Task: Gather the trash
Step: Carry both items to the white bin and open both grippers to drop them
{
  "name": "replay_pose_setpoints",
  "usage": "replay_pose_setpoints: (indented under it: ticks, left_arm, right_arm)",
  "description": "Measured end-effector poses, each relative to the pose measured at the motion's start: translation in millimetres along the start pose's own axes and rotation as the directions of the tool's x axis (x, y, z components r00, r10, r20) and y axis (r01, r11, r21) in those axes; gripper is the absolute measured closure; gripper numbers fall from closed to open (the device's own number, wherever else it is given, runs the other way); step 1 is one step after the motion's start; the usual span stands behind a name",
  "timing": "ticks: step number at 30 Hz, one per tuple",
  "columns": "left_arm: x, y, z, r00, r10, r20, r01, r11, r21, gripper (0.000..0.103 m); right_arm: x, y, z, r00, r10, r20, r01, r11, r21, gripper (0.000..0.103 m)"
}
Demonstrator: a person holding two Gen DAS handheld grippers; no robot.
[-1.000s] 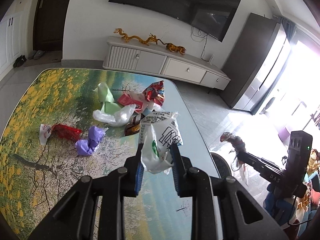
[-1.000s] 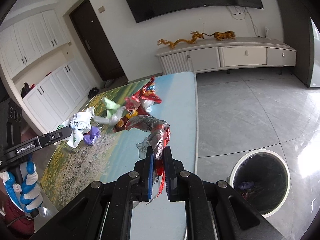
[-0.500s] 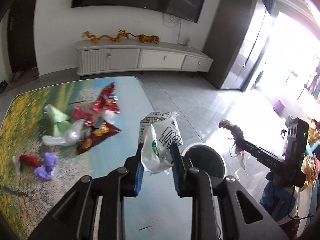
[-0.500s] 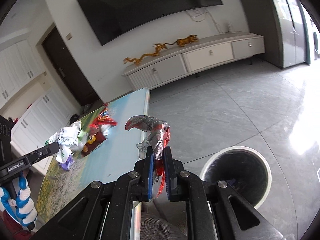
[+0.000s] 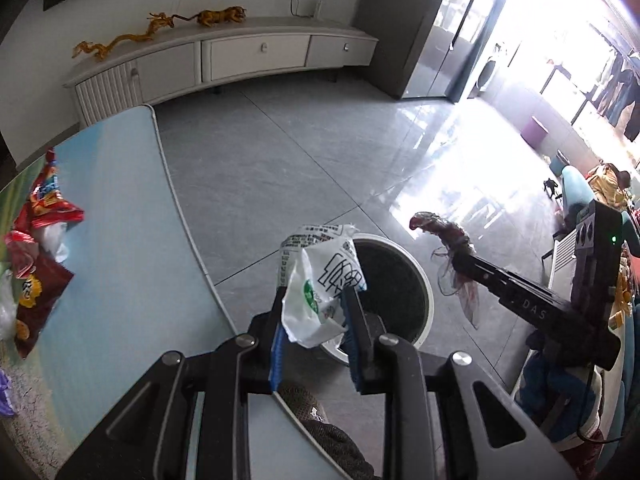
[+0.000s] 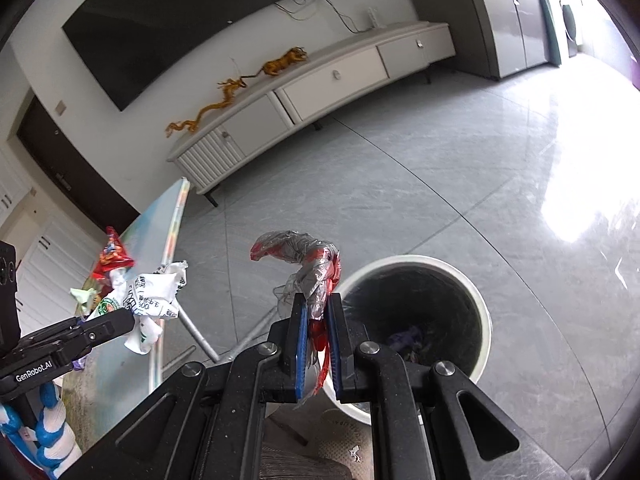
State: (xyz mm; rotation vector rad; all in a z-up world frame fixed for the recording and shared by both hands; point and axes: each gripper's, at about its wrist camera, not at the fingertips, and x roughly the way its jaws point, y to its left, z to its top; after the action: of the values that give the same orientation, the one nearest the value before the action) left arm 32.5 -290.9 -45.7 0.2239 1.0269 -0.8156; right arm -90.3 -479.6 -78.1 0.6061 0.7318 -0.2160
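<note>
My left gripper (image 5: 314, 312) is shut on a crumpled white printed wrapper (image 5: 320, 280) and holds it in the air just off the table edge, near the rim of a round white trash bin (image 5: 426, 300) with a dark liner. My right gripper (image 6: 318, 312) is shut on a twisted silver and red wrapper (image 6: 308, 264), held beside the bin (image 6: 482, 312). In the right wrist view the left gripper (image 6: 116, 322) and its white wrapper (image 6: 150, 300) show at the left. In the left wrist view the right gripper (image 5: 460, 260) shows at the right.
The table (image 5: 120, 240) with a landscape print lies left, with red snack bags (image 5: 36, 248) and other wrappers on it. A white TV cabinet (image 5: 240, 56) stands against the far wall. Grey tiled floor (image 6: 420, 184) surrounds the bin. Some trash (image 6: 404, 340) lies inside the bin.
Both grippers have swung right, away from the table and toward the trash bin, each still holding its wrapper. The bin now sits just ahead of both.
</note>
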Motion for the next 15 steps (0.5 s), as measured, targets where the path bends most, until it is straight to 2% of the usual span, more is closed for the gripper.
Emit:
replay_pose_setpoints:
  ticks: [9, 15]
  left_arm:
    - [67.0, -42.3, 23.2, 0.994, -0.056, -0.092, 0.059, 0.998, 0.032, 0.079]
    - [101.6, -59.7, 32.1, 0.984, -0.101, -0.144, 0.105, 0.994, 0.018, 0.076]
  right_arm:
    - [27.8, -43.3, -4.8, 0.996, -0.055, -0.07, 0.061, 0.994, 0.089, 0.091]
    - [36.0, -63.3, -9.5, 0.991, -0.081, -0.108, 0.095, 0.987, 0.132, 0.089]
